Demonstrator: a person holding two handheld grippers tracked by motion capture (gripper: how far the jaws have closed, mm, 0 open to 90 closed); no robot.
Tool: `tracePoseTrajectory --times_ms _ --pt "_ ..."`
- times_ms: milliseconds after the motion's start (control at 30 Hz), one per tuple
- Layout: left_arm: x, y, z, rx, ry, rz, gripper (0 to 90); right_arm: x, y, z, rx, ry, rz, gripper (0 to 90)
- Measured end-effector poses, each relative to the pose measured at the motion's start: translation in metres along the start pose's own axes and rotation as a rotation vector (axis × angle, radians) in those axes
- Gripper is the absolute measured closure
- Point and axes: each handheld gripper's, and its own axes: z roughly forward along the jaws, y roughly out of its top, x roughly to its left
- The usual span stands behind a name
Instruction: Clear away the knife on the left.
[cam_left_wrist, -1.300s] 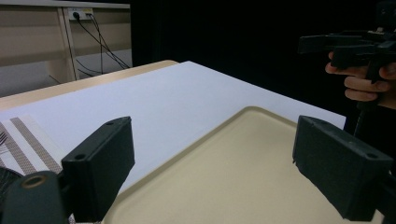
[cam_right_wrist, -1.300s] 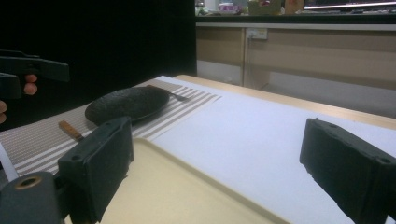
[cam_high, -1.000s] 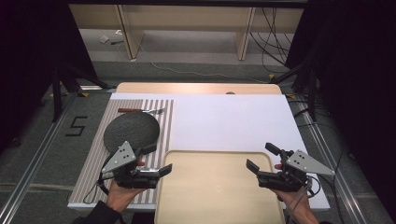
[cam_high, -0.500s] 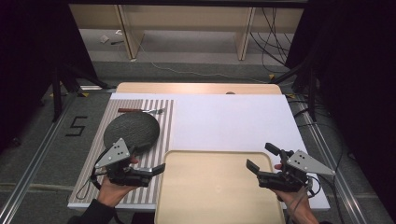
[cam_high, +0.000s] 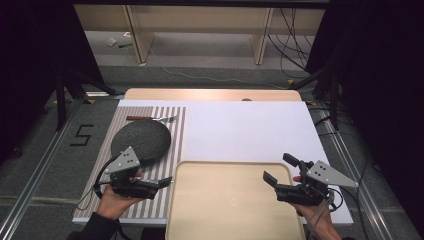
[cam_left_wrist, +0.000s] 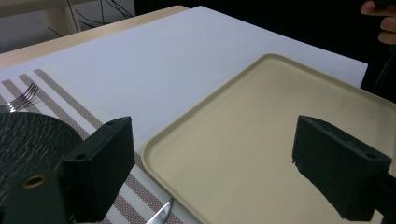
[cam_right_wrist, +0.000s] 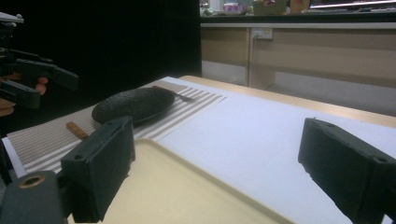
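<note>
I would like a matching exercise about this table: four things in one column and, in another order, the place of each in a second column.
Things:
1. dark round textured plate
2. metal fork with a brown handle
3. beige rectangular plastic tray
4. left hand-held gripper

Places:
A. at the near edge of the table, in the middle
B. on the striped placemat, beyond the plate
C. over the near part of the striped placemat, jaws open, beside the tray's left rim
D. in the middle of the striped placemat

Pairs: 1-D, 2-B, 3-A, 4-C

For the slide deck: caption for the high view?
Open left gripper and right gripper flank a beige tray.
</note>
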Motion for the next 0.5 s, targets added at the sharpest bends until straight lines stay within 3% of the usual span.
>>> tracePoseTrajectory --times_ms 133,233,500 --pt "0.007 -0.002 -0.003 0.048 0.023 0.024 12.8 0.0 0.0 0.0 0.0 0.003 -0.001 12.0" --pt "0.017 -0.008 -0.006 0.119 0.077 0.055 13.4 0.0 0.0 -0.001 0.002 0.001 0.001 12.1" --pt "0.052 -0.029 -0.016 0.323 0.207 -0.006 14.2 0.001 0.0 0.0 0.004 0.006 0.001 12.3"
